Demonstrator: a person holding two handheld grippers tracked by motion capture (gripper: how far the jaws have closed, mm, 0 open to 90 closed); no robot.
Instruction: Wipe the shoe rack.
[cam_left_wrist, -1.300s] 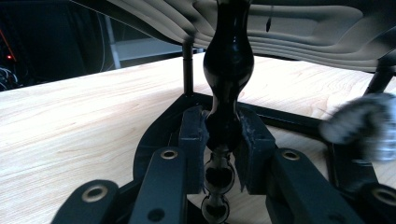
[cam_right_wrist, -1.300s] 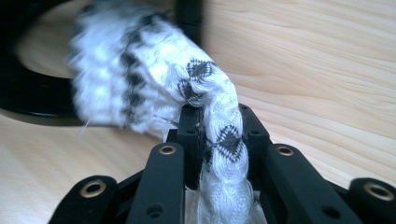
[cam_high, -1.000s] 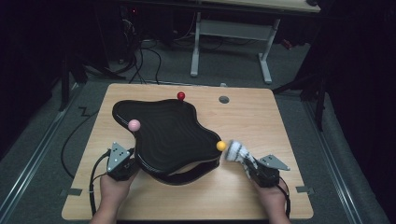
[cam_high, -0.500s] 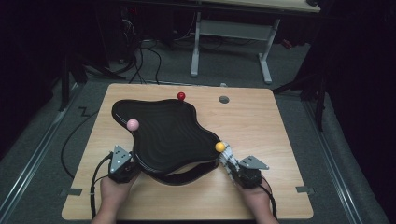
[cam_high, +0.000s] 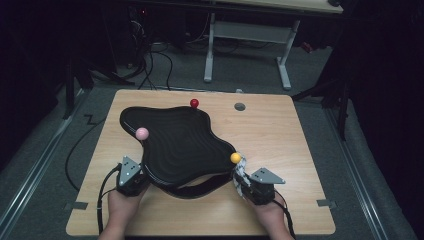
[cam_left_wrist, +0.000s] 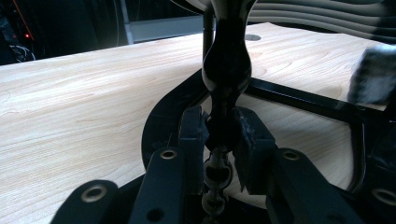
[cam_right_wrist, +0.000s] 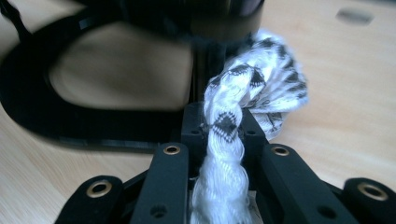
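The black wavy board (cam_high: 182, 145) lies on the surface (cam_high: 280, 135), its near edge between both tongs. Left tongs (cam_left_wrist: 219, 135) are clamped on its black peg (cam_left_wrist: 226, 70); right tongs (cam_right_wrist: 223, 128) pinch a white rope (cam_right_wrist: 233, 116). Uneven pulling may tilt the board, rolling the yellow ball (cam_high: 235, 158) off.

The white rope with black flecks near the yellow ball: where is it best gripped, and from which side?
Grip the white rope on its twisted strand just short of the bunched end, coming from the person's side of the table, as the right gripper does: the strand is narrow enough for the jaws, while the bunch is bulky.
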